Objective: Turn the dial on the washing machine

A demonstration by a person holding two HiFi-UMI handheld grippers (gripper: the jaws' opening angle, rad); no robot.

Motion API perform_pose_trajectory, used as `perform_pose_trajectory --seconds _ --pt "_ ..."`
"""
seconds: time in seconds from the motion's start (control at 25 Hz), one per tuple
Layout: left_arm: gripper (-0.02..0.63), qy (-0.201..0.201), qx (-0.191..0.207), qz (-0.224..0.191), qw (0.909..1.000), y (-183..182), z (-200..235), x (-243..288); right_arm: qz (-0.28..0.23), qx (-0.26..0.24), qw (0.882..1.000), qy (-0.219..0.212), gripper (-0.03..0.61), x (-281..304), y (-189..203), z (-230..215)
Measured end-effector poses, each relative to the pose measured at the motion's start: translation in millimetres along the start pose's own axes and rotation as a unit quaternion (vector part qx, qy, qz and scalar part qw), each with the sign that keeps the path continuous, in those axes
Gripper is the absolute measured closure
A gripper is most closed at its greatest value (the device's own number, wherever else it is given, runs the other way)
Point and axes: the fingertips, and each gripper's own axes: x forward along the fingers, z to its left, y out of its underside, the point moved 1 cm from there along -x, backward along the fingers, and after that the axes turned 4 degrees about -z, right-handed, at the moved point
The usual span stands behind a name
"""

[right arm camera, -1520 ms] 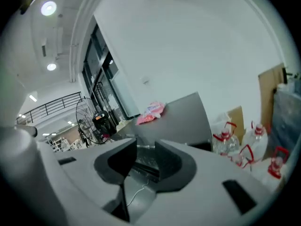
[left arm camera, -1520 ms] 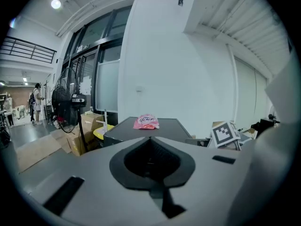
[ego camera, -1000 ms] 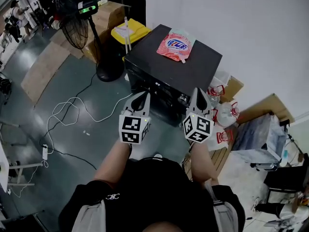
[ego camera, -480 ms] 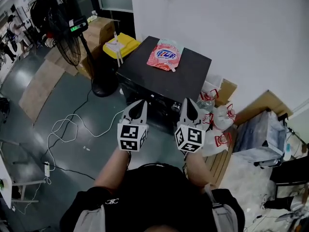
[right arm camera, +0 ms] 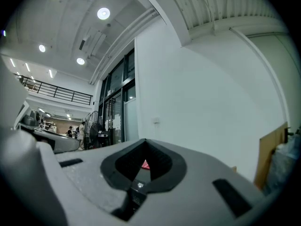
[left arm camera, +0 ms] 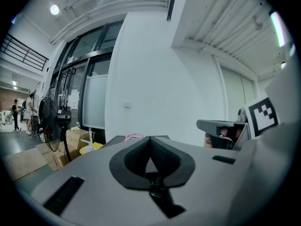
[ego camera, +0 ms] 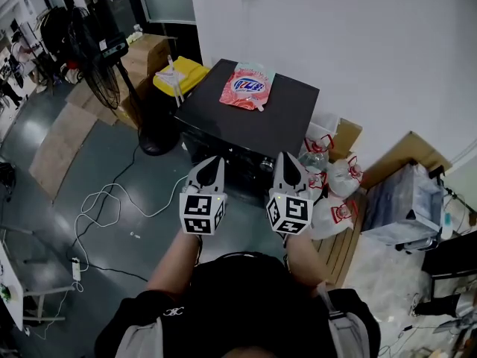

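The black washing machine (ego camera: 257,121) stands against the white wall, with a pink detergent pouch (ego camera: 246,89) lying on its top. Its round dial (ego camera: 266,165) sits on the front panel near the right end. In the head view my left gripper (ego camera: 212,160) and right gripper (ego camera: 285,156) hover side by side in front of that panel, both pointing at it. The right gripper is close beside the dial. Each pair of jaws meets at the tips with nothing held. The pink pouch (left arm camera: 133,136) shows just past the left gripper (left arm camera: 150,139) and behind the right gripper (right arm camera: 143,142).
A standing fan (ego camera: 100,58), a yellow bin (ego camera: 179,77) and cardboard boxes (ego camera: 145,51) are left of the machine. White cables (ego camera: 112,203) trail over the floor at the left. Plastic bags and bottles (ego camera: 337,181) and a clear storage box (ego camera: 402,203) crowd the right side.
The head view has shifted, so the machine now sits higher and further left in the picture. Both grippers stay shut in front of the panel; the right one now sits nearer the dial.
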Motion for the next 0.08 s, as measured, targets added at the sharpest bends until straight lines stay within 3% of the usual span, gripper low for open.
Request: perform_pose_trajectory --seconds 0.08 --pt "0.618 0.001 -0.001 0.001 1.0000 1.5 -2.7 2.1 0.001 0.001 1.000 0.002 0.578 0.2 1.6 -4.1"
